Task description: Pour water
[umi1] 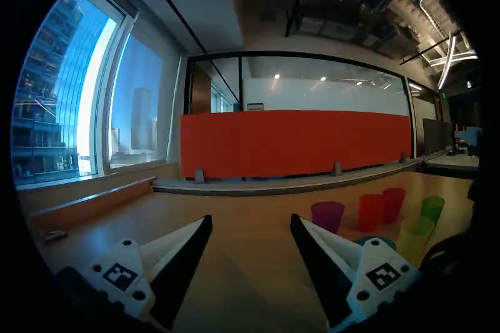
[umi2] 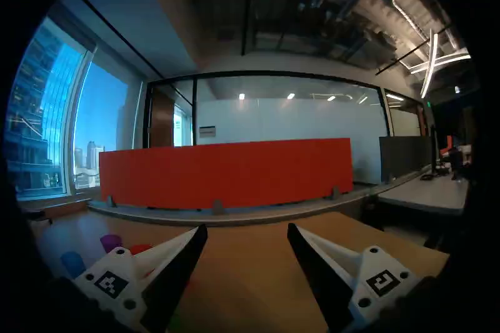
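A: Where's the pouring stuff?

B: Left gripper view: on the table [umi1: 250, 283], ahead and to the right of my left gripper [umi1: 250, 217]. The purple cup [umi1: 327, 214] is closest to the right fingertip. Then the orange cup [umi1: 370, 211], with the red cup [umi1: 394, 203] just behind it. The green cup [umi1: 432, 208] and yellow cup [umi1: 415, 237] are farthest right. All upright. Can't tell what's in them.

A: Grippers?

B: Both spread apart, nothing between the fingers. Right gripper [umi2: 247, 227] has the purple cup and a blue cup [umi2: 72, 263] low at its left, beside its left finger.

A: Room to move?

B: Bare wood straight ahead of both, up to the table's far edge. An orange partition [umi1: 294, 142] runs along that edge. Window [umi1: 62, 114] and ledge [umi1: 94, 198] on the left. Right gripper view: the table ends at the right, then a gap, then another desk [umi2: 425, 192].
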{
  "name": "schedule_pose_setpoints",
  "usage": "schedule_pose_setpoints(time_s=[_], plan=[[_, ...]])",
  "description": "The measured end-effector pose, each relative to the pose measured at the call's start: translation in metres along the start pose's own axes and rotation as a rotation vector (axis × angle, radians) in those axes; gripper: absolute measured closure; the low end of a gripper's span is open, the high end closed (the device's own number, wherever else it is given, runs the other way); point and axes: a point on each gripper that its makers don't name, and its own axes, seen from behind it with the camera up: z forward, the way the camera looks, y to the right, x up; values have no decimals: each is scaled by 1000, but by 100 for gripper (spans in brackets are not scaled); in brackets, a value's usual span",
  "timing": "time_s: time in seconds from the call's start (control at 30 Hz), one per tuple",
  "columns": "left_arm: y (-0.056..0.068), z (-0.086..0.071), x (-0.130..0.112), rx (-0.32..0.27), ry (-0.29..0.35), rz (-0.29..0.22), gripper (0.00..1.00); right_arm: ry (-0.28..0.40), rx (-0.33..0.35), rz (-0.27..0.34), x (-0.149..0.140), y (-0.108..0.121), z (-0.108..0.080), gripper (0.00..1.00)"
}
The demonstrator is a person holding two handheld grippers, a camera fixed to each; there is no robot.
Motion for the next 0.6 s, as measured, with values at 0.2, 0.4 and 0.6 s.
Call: schedule_pose_setpoints(time_s=[0.2, 0.4, 0.6], plan=[[1, -1, -2, -9, -4, -11, 7, 1, -2, 2, 0, 1, 0, 1], [-2, -2, -6, -5, -20, -20, 7, 3, 1, 6, 1, 0, 0, 1], [0, 0, -9, -11, -30, -21, 7, 4, 4, 4, 1, -1, 0, 1]])
